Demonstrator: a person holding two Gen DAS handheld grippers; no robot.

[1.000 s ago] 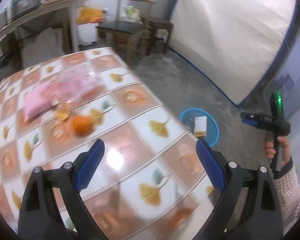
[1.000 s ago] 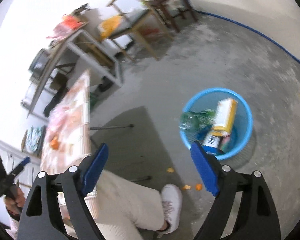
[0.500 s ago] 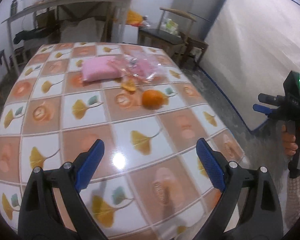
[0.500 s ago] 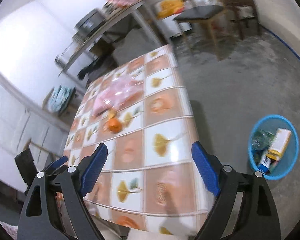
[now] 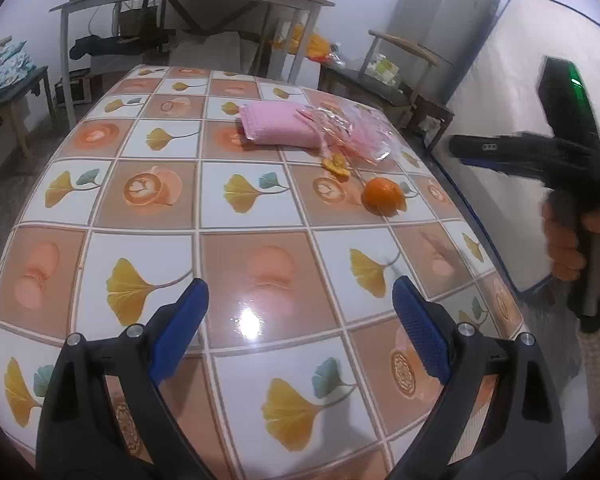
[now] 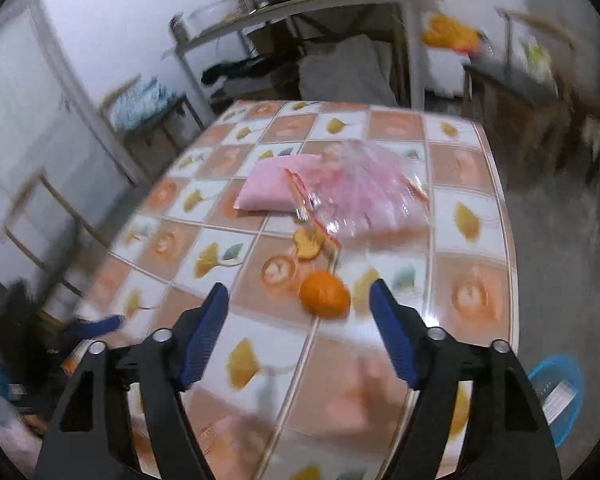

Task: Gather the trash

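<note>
The orange (image 6: pixel 325 294) lies on the tiled table (image 6: pixel 470 240), just before the peel scrap (image 6: pixel 308 243). The right gripper (image 6: pixel 300 334), empty and closing, is judged to be approaching it; the left gripper (image 5: pixel 300 330) is held wide, empty. Lowering around the orange is called for next.

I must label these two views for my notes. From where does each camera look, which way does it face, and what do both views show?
Left wrist: sits on the left gripper, looks down across the tiled table; its open blue fingers show, and the hand holding the right gripper.
Right wrist: sits on the right gripper, jaws closing on nothing, facing the orange; blue basket on the floor.
Shared: table, orange, orange peel, pink pack, clear wrapper.
</note>
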